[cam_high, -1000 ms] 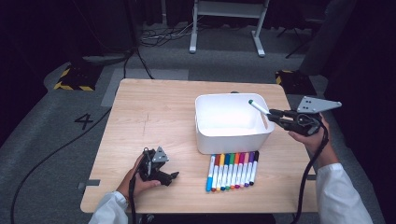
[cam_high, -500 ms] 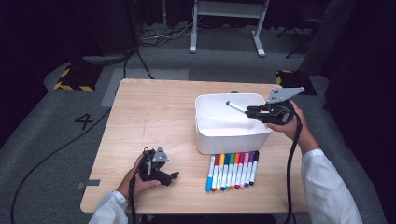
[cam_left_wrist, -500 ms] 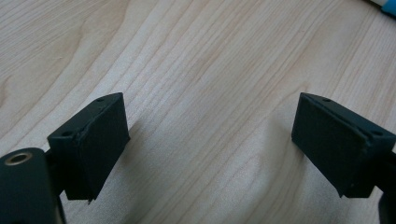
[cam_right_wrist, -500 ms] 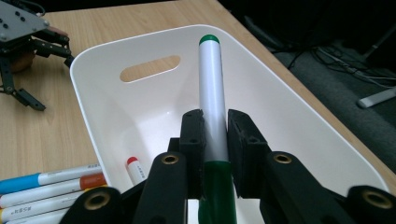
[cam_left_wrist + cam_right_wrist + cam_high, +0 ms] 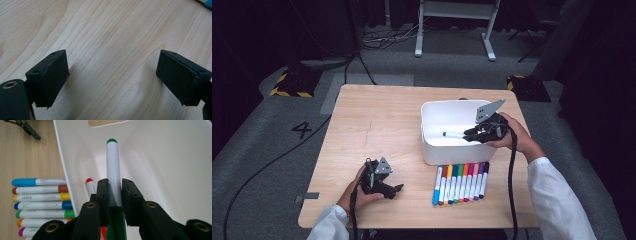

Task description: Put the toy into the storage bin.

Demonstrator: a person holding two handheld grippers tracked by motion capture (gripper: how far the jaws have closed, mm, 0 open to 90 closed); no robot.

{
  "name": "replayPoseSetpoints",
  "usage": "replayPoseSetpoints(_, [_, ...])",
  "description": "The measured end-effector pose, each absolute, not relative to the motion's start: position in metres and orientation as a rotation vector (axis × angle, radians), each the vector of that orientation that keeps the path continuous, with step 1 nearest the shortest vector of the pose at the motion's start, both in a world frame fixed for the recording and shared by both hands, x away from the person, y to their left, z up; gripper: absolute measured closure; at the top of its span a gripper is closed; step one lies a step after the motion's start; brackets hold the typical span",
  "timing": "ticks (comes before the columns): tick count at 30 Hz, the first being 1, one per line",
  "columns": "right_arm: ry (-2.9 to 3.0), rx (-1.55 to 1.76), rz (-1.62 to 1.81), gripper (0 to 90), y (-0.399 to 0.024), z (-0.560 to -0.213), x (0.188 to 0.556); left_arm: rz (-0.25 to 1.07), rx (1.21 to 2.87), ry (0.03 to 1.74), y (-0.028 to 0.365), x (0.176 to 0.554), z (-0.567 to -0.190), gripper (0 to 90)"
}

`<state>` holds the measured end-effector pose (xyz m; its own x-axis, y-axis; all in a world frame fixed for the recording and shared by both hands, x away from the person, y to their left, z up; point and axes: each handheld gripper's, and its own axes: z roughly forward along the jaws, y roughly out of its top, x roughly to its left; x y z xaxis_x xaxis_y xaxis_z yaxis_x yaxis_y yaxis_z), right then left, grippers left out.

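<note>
Since the earlier frame, the right gripper (image 5: 471, 134) has swung in from the bin's far right side and now hangs over the white bin (image 5: 432, 150), jaws clamped on a green marker (image 5: 113, 170) that juts level over the bin's floor. A red-capped marker (image 5: 89, 185) already lies inside the bin, under the held one.

Judging from this, a release here should land inside the bin, but the green marker sits close to the near wall. It could strike the rim, tip out and roll across the desk (image 5: 387, 120). Dropping from this height, it may also bounce off the red one.

Just outside the bin's near wall, the marker row (image 5: 460, 181) could be scattered by a careless withdrawal. Well left of the bin, the left gripper (image 5: 384, 186) rests on the desk, jaws wide and empty.
</note>
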<state>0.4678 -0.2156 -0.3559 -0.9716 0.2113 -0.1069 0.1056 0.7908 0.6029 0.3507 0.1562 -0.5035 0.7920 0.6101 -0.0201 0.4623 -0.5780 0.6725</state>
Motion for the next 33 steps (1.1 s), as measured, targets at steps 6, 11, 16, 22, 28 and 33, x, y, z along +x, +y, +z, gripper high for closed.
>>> replayPoseSetpoints(6, [2.846,0.251,0.914,77.1,-0.218,-0.359,0.468,0.279,2.290,0.790,0.156,0.351,-0.503,11.1])
replayPoseSetpoints(11, [2.794,0.294,0.991,71.3,-0.224,-0.357,0.467,0.279,2.290,0.789,0.156,0.351,-0.503,11.1])
replayPoseSetpoints(16, [2.671,0.423,1.054,59.6,-0.235,-0.351,0.462,0.279,2.290,0.789,0.156,0.351,-0.504,11.1])
replayPoseSetpoints(22, [2.498,0.571,1.156,47.1,-0.259,-0.333,0.441,0.279,2.290,0.789,0.156,0.351,-0.503,11.1])
replayPoseSetpoints(28, [2.343,0.678,1.137,32.7,-0.286,-0.327,0.416,0.279,2.291,0.790,0.156,0.351,-0.503,11.1])
replayPoseSetpoints(33, [2.281,0.735,1.093,25.8,-0.303,-0.334,0.398,0.279,2.291,0.791,0.156,0.351,-0.503,11.1])
